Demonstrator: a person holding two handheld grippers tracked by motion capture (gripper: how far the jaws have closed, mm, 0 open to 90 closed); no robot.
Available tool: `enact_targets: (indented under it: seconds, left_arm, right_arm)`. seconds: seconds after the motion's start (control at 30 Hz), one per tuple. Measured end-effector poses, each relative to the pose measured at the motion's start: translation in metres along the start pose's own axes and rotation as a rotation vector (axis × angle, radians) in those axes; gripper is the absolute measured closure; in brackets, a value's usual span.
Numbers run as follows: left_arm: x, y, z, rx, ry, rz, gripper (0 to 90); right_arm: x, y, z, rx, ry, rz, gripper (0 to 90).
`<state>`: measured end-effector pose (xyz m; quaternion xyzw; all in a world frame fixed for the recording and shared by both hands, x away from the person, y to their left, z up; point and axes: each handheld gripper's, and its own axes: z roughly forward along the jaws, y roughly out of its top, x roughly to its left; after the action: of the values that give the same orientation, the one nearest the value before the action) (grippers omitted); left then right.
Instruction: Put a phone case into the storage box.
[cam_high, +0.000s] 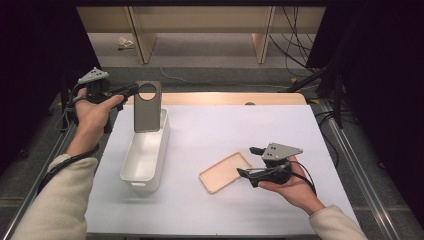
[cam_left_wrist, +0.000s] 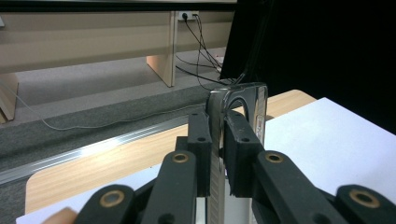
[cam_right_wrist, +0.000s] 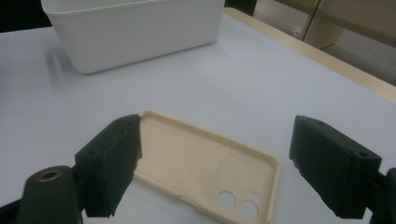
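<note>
My left gripper (cam_high: 134, 90) is shut on the upper left edge of a grey phone case (cam_high: 147, 106) with a round camera hole, held upright above the far end of a white rectangular bin (cam_high: 145, 155). In the left gripper view the case (cam_left_wrist: 243, 100) shows edge-on between the closed pads (cam_left_wrist: 200, 149). My right gripper (cam_high: 247, 161) is open just right of a beige phone case (cam_high: 225, 172) that lies inner side up on the white table mat. In the right gripper view that beige case (cam_right_wrist: 201, 161) lies between the spread fingers (cam_right_wrist: 112, 158).
The white mat (cam_high: 225, 125) covers a wooden table whose edge (cam_high: 235, 98) shows at the back. Metal rails run along both sides. Cables (cam_high: 300, 45) and wooden furniture legs stand on the floor behind. The white bin (cam_right_wrist: 135, 30) sits beyond the beige case.
</note>
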<state>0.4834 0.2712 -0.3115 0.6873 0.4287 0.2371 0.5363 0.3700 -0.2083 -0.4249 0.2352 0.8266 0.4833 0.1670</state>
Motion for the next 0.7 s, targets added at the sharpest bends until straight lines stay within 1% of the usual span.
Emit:
enact_targets:
  seconds: [0.23,0.7]
  left_arm:
    - [0.005,0.002,0.003,0.002,0.014,0.002,81.5]
    - [0.012,0.001,0.01,-0.003,0.016,-0.001,81.5]
  right_arm:
    - [0.0,0.0,0.0,-0.001,0.002,0.002,18.0]
    - [-0.001,0.0,0.0,-0.002,0.004,0.003,18.1]
